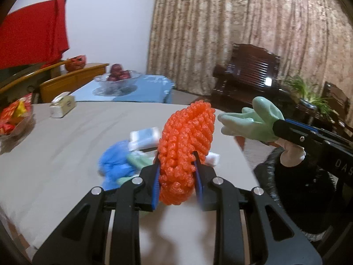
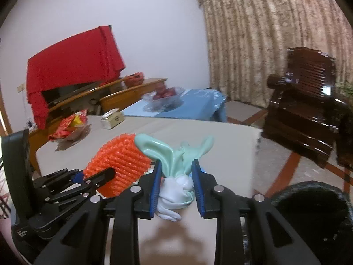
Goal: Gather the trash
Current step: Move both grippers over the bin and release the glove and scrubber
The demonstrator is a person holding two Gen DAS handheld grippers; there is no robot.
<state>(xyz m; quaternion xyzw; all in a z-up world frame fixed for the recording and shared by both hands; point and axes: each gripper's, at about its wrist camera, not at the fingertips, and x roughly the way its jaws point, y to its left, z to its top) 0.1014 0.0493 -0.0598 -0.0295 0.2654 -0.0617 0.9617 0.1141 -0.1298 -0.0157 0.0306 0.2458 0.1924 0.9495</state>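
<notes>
My left gripper (image 1: 176, 172) is shut on an orange foam fruit net (image 1: 187, 145) and holds it above the grey table (image 1: 66, 145). The net also shows in the right wrist view (image 2: 119, 165), with the left gripper (image 2: 106, 176) beside it. My right gripper (image 2: 175, 176) is shut on a pale green rubber glove (image 2: 176, 154) with a white lining and holds it above the table's right edge. The glove also shows in the left wrist view (image 1: 249, 119). More trash lies on the table: a blue crumpled bag (image 1: 114, 165) and a white-blue packet (image 1: 144, 138).
A black trash bin (image 2: 313, 216) stands at the table's right side, below the right gripper; it also shows in the left wrist view (image 1: 297, 198). A tissue box (image 1: 62, 107) and a bowl of red snack packets (image 1: 13, 119) sit at the far left. A dark wooden chair (image 2: 308, 101) stands to the right.
</notes>
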